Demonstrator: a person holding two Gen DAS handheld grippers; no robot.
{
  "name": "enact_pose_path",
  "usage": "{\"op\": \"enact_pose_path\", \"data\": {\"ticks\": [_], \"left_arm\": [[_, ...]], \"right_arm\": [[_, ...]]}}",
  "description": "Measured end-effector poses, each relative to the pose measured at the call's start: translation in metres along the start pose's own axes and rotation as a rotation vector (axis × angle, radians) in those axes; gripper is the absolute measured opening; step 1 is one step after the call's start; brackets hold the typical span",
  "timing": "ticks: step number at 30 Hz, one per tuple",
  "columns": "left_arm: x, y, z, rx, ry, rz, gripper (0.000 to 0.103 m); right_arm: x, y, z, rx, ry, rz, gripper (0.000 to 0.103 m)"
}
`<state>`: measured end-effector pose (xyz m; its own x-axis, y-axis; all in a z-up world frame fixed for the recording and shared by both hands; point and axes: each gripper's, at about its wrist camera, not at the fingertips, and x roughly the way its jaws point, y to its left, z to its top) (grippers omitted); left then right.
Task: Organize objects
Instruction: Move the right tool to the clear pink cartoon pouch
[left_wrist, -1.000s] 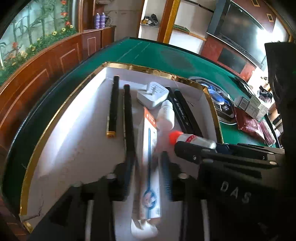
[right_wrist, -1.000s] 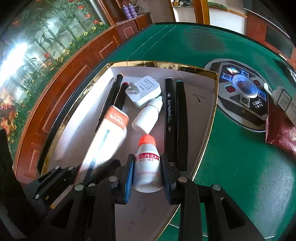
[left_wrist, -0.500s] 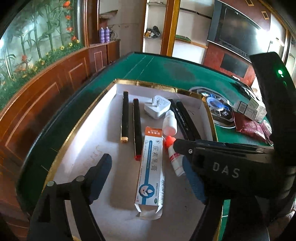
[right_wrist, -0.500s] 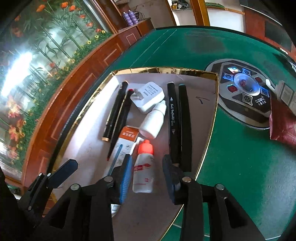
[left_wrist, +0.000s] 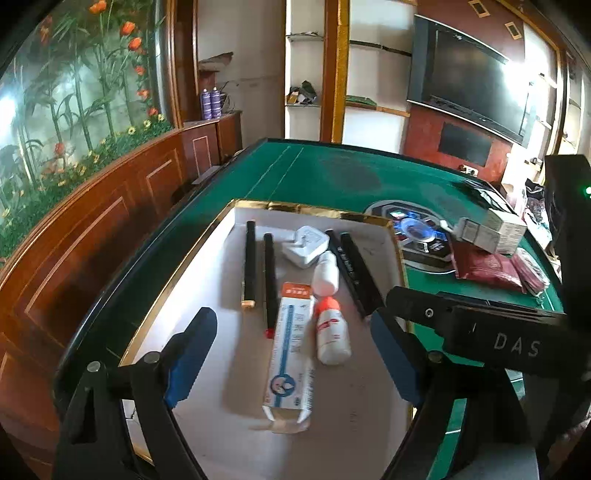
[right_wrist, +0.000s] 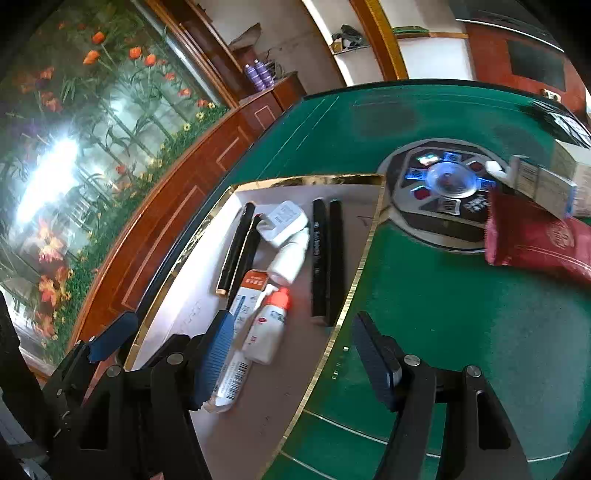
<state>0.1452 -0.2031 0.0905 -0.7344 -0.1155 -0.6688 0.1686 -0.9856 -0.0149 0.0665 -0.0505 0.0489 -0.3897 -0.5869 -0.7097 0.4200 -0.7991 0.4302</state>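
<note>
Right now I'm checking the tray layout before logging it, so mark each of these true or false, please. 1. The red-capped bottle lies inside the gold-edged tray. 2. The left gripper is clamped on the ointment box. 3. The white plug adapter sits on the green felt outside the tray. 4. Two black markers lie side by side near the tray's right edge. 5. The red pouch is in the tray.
1. True: the red-capped bottle lies in the gold-edged tray.
2. False: the left gripper is opening, and the ointment box lies free on the tray.
3. False: the white plug adapter is inside the tray.
4. True: the black markers lie together there.
5. False: the red pouch lies on the green felt.
</note>
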Motion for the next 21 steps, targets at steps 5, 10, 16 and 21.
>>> {"op": "enact_pose_path", "data": {"ticks": [5, 10, 16, 21], "left_arm": [[-0.009, -0.016, 0.001, 0.029, -0.017, -0.021, 0.085], [-0.026, -0.042, 0.004, 0.067, -0.077, -0.127, 0.087], [-0.036, -0.103, 0.006, 0.182, -0.123, -0.237, 0.091], [-0.022, -0.166, -0.003, 0.296, -0.049, -0.318, 0.091]], "right_arm": [[-0.021, -0.028, -0.004, 0.028, -0.05, -0.038, 0.079], [-0.044, -0.08, -0.016, 0.107, -0.114, -0.12, 0.082], [-0.077, -0.144, -0.034, 0.264, -0.161, -0.162, 0.082], [-0.114, -0.181, -0.046, 0.334, -0.215, -0.178, 0.083]]}}
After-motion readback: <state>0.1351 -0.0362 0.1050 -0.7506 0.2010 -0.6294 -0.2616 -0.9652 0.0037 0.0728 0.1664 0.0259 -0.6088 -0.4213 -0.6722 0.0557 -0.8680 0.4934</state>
